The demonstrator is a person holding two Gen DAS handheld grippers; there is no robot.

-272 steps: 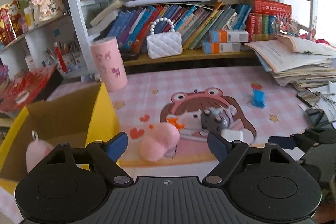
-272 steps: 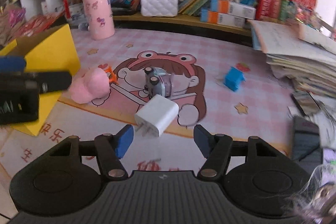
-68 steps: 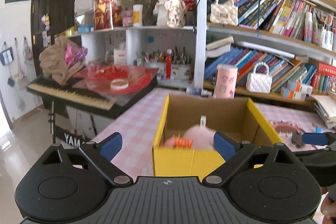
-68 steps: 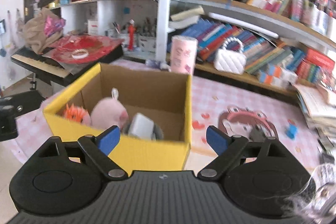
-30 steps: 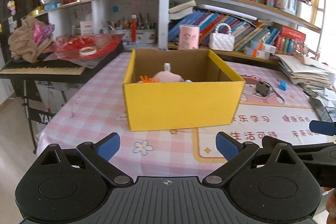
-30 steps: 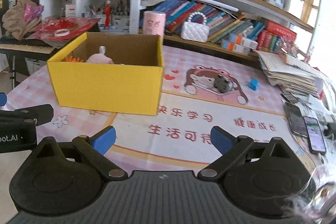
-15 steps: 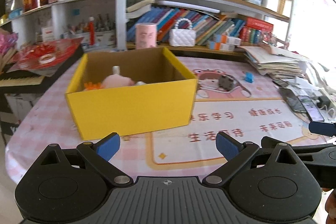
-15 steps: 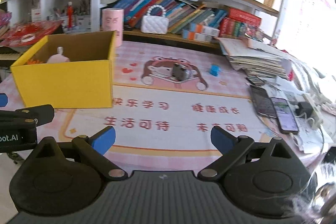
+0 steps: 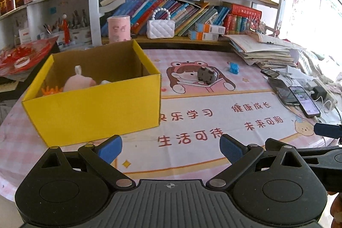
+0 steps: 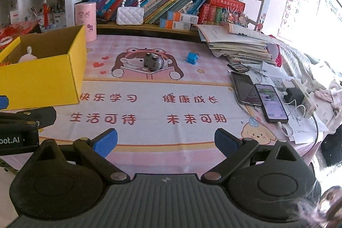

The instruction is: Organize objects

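Note:
A yellow cardboard box stands on the left of the pink table mat; it also shows in the right wrist view. Inside lie a pink plush, an orange spiky toy and a white object, mostly hidden. A grey toy and a small blue toy sit on the mat's cartoon picture. My left gripper is open and empty, near the table's front edge by the box. My right gripper is open and empty, right of it.
Two phones and chargers with cables lie at the right edge. A stack of books and papers sits at the back right. A pink cylinder and a white purse stand by the bookshelf behind.
Both grippers have pulled back from over the box and swung right. The pink plush, orange toy and white charger, earlier on the mat, now lie in the box.

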